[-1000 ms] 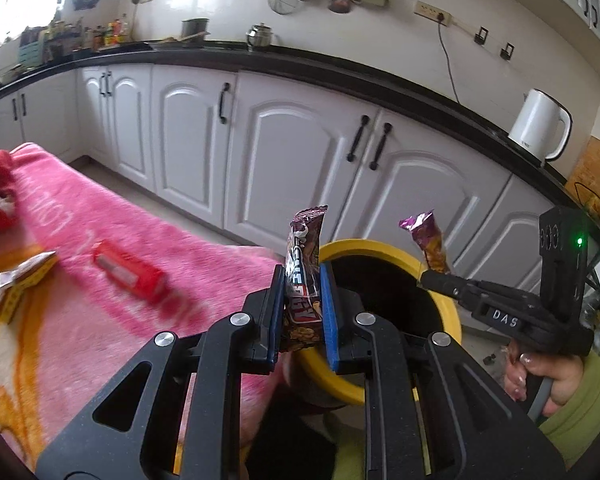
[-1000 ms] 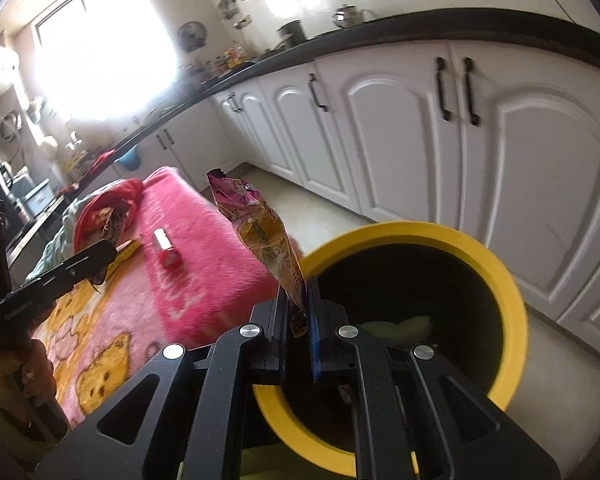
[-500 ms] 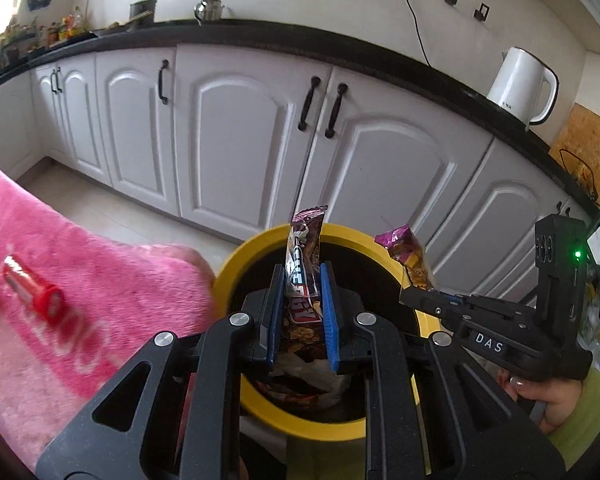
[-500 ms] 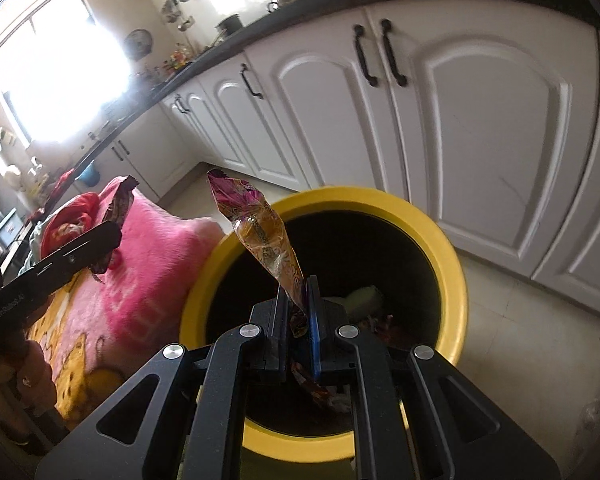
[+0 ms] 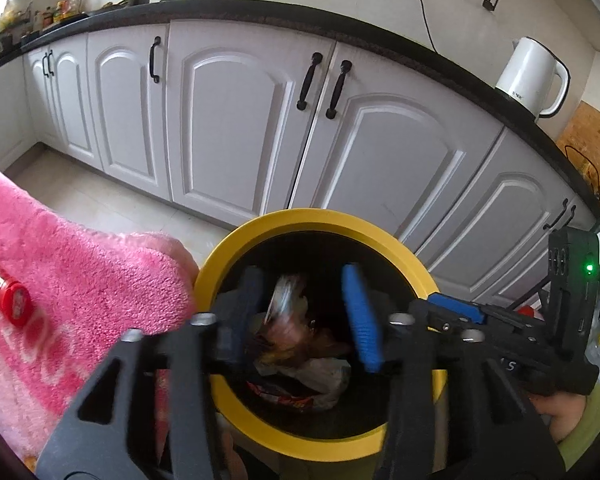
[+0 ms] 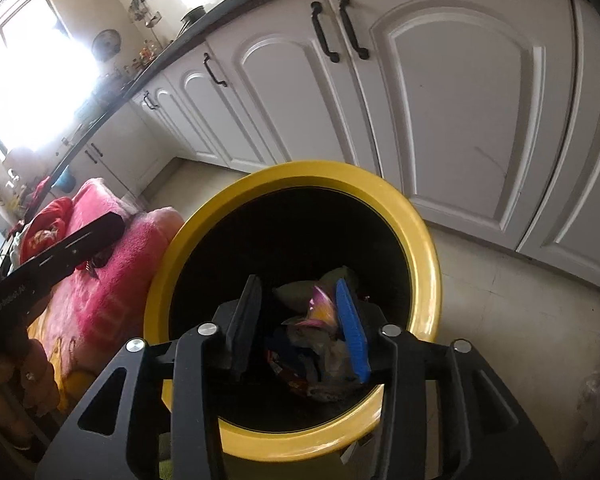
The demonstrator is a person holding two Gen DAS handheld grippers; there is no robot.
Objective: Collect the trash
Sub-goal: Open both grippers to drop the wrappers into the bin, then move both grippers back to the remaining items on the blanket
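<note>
I'm holding both grippers over the yellow-rimmed bin [image 5: 416,268] — left gripper [image 5: 306,316] spread wide, gripping nothing, right gripper [image 6: 300,326] spread too. Wrappers [image 6: 320,316] are lying inside the bin — pink towel [image 5: 80,276] just beside its rim.

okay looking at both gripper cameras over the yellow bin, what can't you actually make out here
- Left wrist view: the wrapper between the open left gripper fingers is motion-blurred; whether it has landed is unclear.
- Left wrist view: the red tube on the pink blanket is cut off by the left edge.
- Right wrist view: the yellow-rimmed bin bottom is partly hidden behind the open right gripper.
- Right wrist view: the window is overexposed.
</note>
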